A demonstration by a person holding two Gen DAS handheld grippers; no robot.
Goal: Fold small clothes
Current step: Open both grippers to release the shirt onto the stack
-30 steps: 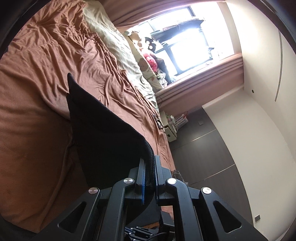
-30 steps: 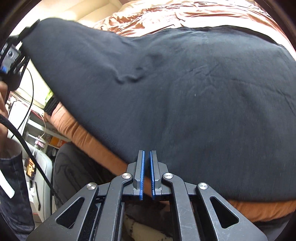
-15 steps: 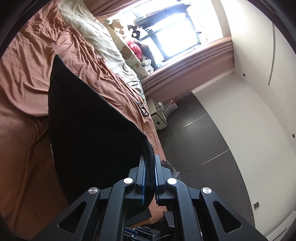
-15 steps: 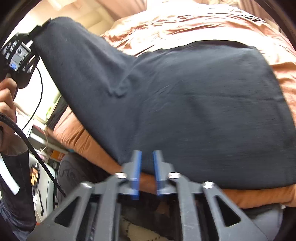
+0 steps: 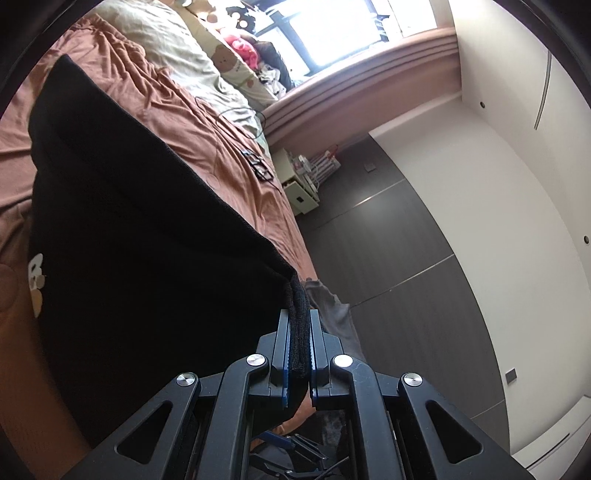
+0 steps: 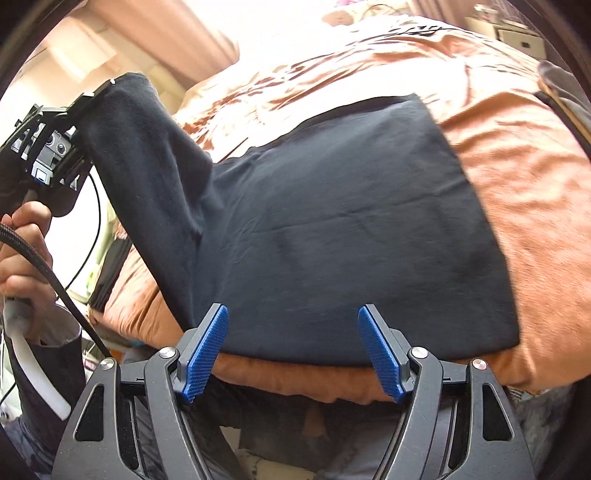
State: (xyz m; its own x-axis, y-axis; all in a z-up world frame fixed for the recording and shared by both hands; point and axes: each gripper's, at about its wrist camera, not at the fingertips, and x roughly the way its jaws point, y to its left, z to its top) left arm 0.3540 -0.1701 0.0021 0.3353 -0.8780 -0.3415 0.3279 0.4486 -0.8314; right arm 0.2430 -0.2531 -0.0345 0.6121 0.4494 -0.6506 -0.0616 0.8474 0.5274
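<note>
Left gripper (image 5: 298, 332): the blue-padded fingers are pinching a thick folded corner of the dark, soft knit garment (image 6: 332, 229), with almost no gap beyond the cloth's thickness. From that pinch the fabric is running away as a taut raised sheet toward the rust-brown crumpled bedsheet (image 5: 155, 92). A small pale printed motif (image 5: 36, 284) is showing near the sheet's lower edge in the left wrist view. Judgement: the corner is being held high so one side panel can be carried over the body of the garment.

Right gripper (image 6: 293, 350): its two blue textured pads (image 6: 205, 354) are standing wide apart and gripping nothing. They are hovering just off the near hem, which is lying between them in the right wrist view without touching either pad. Judgement: this hand is being kept free, probably to re-grasp or steady the hem.

The garment's main body is lying flat on the bed, close to the near mattress edge. Its left side is rising to the left gripper, which a person's hand (image 6: 22, 240) is gripping by the handle, with a black cable (image 6: 55, 284) trailing from it.

Beyond: cream pillows (image 5: 173, 48) and a bright window (image 5: 332, 29) at the bed's far end.
</note>
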